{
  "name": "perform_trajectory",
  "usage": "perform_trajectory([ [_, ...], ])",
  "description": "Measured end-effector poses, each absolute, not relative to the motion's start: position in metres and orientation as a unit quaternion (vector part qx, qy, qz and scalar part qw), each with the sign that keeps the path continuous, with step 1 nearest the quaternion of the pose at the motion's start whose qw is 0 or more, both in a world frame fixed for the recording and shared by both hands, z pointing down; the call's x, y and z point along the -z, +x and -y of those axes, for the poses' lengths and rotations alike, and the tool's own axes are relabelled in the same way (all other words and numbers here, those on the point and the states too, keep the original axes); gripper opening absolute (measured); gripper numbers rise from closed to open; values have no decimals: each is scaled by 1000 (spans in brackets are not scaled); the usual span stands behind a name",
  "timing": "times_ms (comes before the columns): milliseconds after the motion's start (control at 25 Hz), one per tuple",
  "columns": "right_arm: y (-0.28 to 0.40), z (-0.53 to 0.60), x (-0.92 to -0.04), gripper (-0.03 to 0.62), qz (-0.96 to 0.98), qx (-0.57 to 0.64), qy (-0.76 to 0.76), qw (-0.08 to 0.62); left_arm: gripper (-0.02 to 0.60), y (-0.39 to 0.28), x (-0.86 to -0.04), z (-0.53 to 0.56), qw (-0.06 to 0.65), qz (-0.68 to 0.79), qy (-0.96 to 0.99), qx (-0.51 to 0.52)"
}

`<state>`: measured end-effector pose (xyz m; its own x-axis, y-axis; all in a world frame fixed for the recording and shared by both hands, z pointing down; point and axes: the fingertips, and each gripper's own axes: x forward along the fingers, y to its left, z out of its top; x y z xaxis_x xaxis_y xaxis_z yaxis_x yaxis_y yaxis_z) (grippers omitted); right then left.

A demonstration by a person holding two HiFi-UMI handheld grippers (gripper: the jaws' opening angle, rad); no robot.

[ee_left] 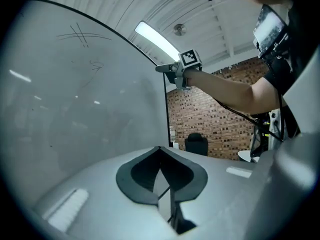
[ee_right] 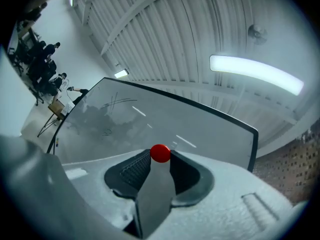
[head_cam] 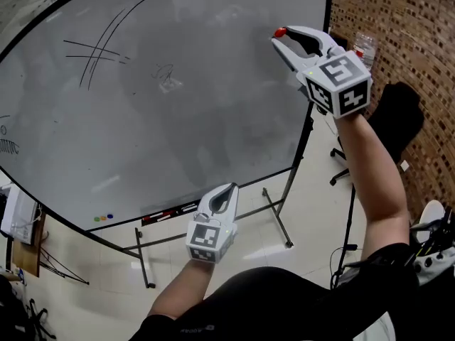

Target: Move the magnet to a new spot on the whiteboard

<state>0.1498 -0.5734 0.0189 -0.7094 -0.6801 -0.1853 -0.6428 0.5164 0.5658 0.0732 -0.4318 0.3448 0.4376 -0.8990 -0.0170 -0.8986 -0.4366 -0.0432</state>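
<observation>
Right gripper [ee_right: 160, 159] is clamped on the red magnet [ee_right: 160, 153]. The small disc is pinched at the very tips, with the jaws part-way apart around it. The tip grip probably leaves the magnet's flat face free to meet the board.

In the head view the magnet hangs at about 1 o'clock over the whiteboard [head_cam: 178, 119], close to its right edge. Contact with the surface cannot be told.

Left gripper [head_cam: 229, 189] is low at 6 o'clock, jaws together with nothing between them, seemingly held out of the way.

Three small coloured dots [head_cam: 104, 217] sit at the board's 7 o'clock, near the pens [head_cam: 167, 214] on the ledge.

Writing: crossed pen strokes [head_cam: 99, 48] at 11 o'clock and a small scribble [head_cam: 166, 73] near 12. Neither reads as words. The marks at the far 9 o'clock edge are too cut off to read. No brands seen.
</observation>
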Motion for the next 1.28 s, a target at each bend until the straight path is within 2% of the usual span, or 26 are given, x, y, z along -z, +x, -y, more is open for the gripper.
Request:
perform_trajectory([
  [520, 144, 652, 38, 110, 833, 337, 424, 111, 15, 74, -354, 442, -9, -581, -814, 7],
  [1040, 136, 658, 34, 114, 819, 353, 433, 132, 15, 70, -353, 440, -20, -591, -807, -4],
  [1120, 134, 656, 33, 143, 821, 353, 429, 131, 15, 70, -354, 440, -19, -590, -807, -5],
  [1160, 134, 655, 33, 179, 820, 355, 429, 130, 15, 70, -354, 440, -17, -591, -807, -5],
  [1280, 134, 651, 36, 179, 816, 367, 430, 126, 15, 70, -351, 439, -13, -594, -804, -7],
])
